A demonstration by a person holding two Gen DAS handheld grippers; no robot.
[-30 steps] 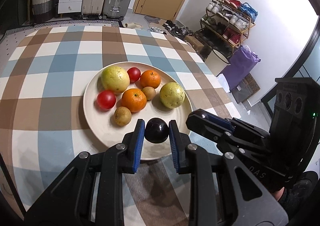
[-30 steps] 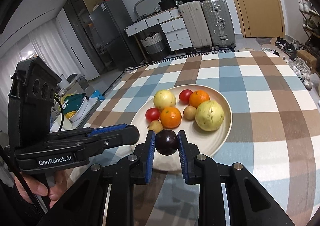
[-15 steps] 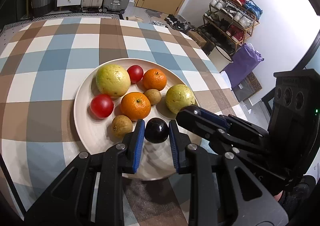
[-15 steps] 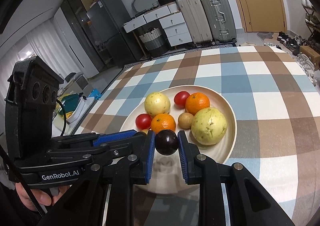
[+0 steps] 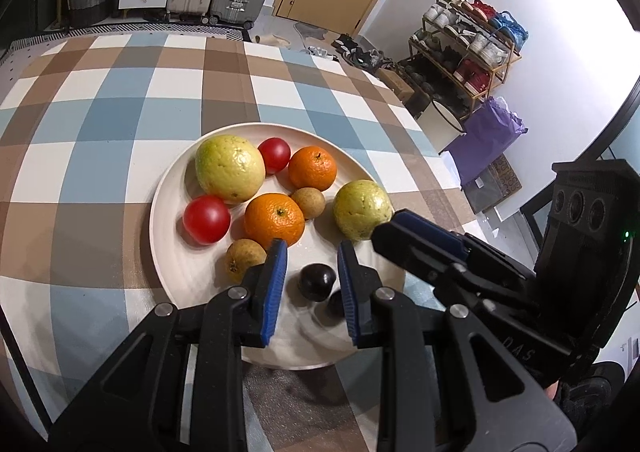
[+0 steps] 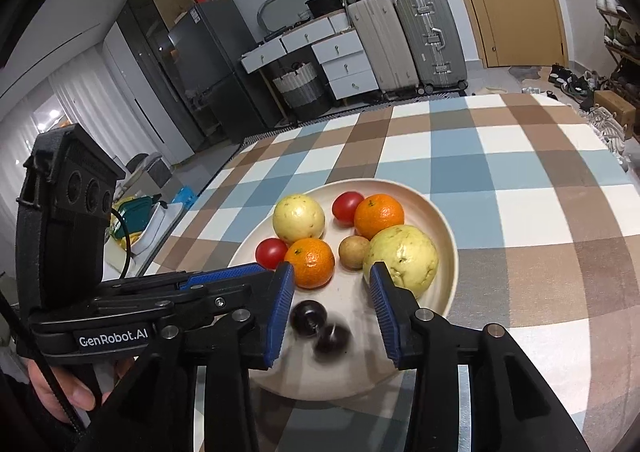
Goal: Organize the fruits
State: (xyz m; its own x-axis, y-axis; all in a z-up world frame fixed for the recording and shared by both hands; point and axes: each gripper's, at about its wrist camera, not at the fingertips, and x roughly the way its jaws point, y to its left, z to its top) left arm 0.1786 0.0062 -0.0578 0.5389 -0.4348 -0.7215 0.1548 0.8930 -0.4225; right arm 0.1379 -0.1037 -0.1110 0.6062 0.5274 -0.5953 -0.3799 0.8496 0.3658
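Both claws, left (image 5: 312, 284) and right (image 6: 332, 312), hang released over the plate (image 5: 168, 188), two plums (image 6: 307, 317) loose below; lift straight, avoiding the oranges (image 5: 274, 219).

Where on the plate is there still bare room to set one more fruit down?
Bare patch: the plate's near left rim, in front of the near tomato and brown fruit. The near right rim is also bare. Crowded: the far half, guavas, oranges and tomatoes packed together. The near centre holds two dark plums between the open claws.
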